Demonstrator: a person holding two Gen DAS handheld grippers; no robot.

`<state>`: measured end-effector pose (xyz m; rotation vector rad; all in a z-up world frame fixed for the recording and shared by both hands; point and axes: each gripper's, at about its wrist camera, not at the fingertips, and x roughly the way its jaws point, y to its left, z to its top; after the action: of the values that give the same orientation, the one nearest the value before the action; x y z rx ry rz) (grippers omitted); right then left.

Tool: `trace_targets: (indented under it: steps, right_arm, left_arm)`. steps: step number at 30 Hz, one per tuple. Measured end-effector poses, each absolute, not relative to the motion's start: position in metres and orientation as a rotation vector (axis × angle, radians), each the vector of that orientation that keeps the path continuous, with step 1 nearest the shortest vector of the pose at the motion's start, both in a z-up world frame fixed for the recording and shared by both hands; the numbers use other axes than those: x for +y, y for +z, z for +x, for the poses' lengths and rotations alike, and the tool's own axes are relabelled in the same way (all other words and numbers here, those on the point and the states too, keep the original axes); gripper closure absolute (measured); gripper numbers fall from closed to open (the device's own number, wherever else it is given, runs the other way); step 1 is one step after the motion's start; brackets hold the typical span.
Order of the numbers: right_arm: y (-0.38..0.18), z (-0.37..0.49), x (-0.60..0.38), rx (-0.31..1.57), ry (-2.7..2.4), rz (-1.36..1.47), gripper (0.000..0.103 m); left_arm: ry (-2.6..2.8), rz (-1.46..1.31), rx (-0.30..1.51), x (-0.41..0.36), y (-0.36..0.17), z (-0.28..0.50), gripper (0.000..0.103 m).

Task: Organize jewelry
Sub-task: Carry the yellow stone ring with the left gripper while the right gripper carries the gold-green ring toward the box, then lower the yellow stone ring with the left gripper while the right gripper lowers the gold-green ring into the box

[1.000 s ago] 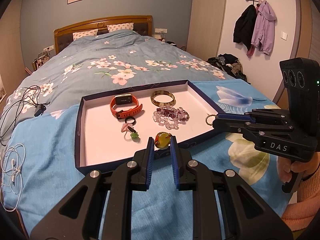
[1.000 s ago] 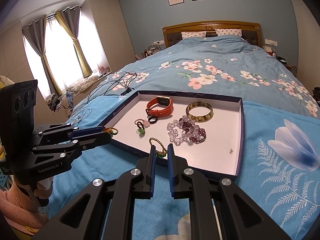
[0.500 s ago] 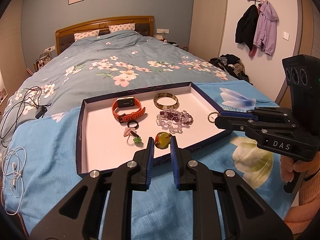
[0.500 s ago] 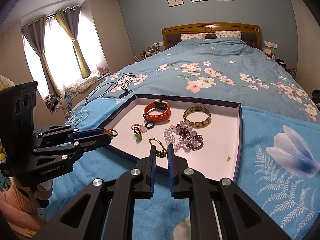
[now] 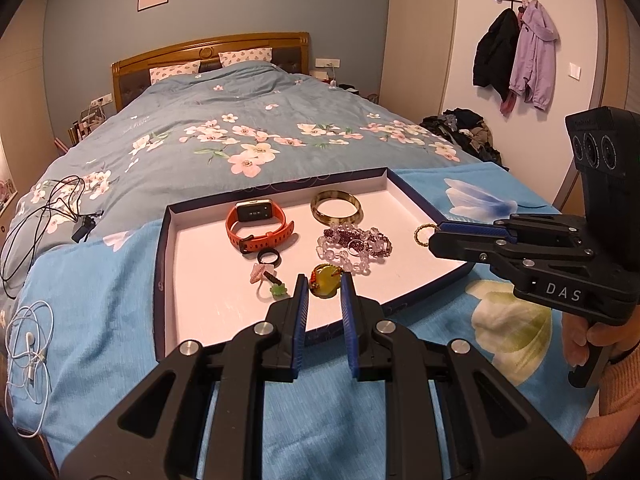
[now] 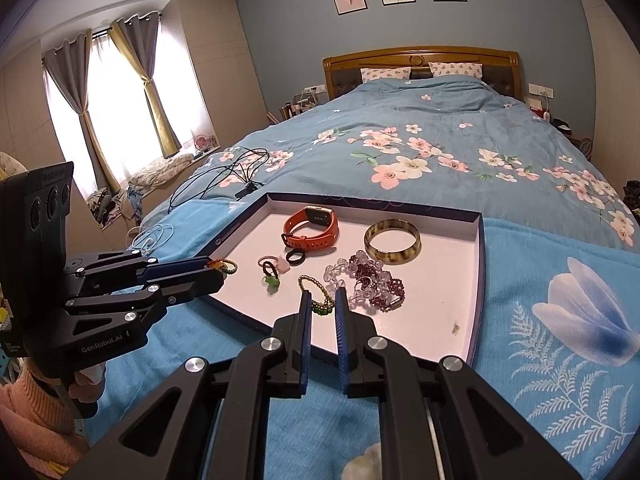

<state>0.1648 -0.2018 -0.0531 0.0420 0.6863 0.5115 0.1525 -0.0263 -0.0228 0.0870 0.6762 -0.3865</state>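
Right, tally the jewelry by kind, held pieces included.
Watch: 1
Bangle: 1
Rings: 3 (black ring, pink ring, green ring)
Bead heap: 1, strands uncountable
Held loops: 2 (amber-stone loop, gold-bead loop)
Total: 8

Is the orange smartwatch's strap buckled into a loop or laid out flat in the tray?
Buckled into a loop. The orange smartwatch lies on its side in the shallow dark-rimmed white tray, strap closed in a ring, screen facing up.

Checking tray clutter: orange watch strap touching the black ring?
Cannot tell. In both wrist views the orange watch strap and the black ring sit edge to edge, and neither shows a clear gap or contact.
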Motion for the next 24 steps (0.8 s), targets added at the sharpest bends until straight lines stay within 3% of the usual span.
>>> trace_targets:
  steps: [24]
  right_arm:
    - [-0.052,0.175,-0.203,0.688,0.504,0.044,0.093]
  left_arm:
    - [-0.376,0.101,0.672,-0.033,-0.024,0.164,0.086]
